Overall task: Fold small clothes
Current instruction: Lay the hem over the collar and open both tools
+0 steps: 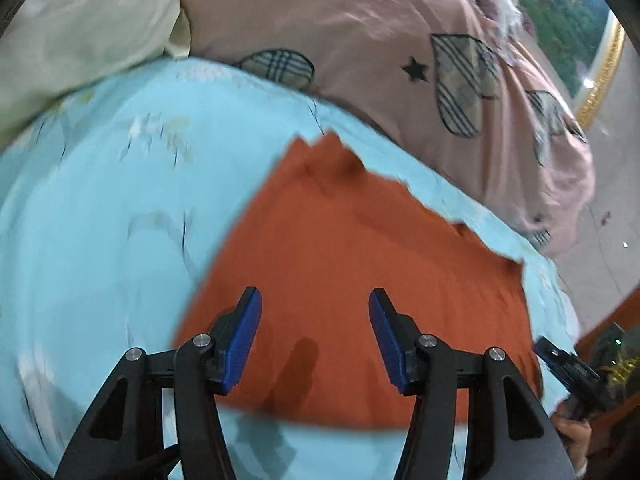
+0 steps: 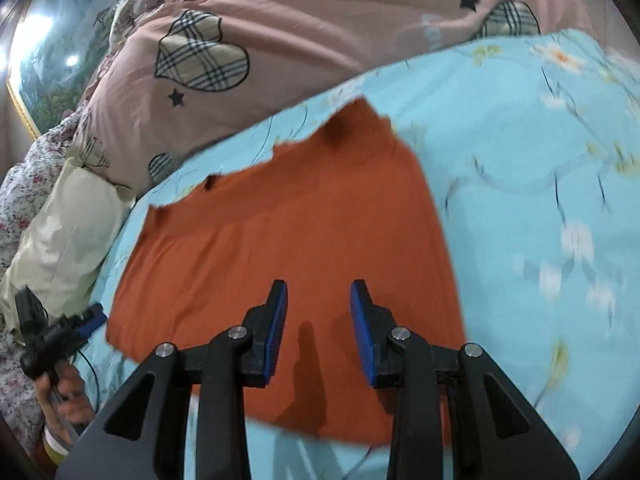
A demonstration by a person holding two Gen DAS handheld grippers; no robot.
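Jaws apart; floral fabric (image 2: 24,184) rightward only

The orange cloth (image 1: 360,272) looks matt and soft, lying on a smooth light-blue printed sheet (image 1: 100,200). The far pink duvet (image 1: 360,40) is a faintly sheeny fabric. Both the left gripper (image 1: 315,336) and right gripper (image 2: 319,332) are matt black plastic with ribbed blue pads (image 1: 244,340) and shiny metal pins (image 1: 202,339)

Both wrist views look down, close, from opposite sides — sharing the orange garment (image 1: 340,248) (image 2: 288,232).
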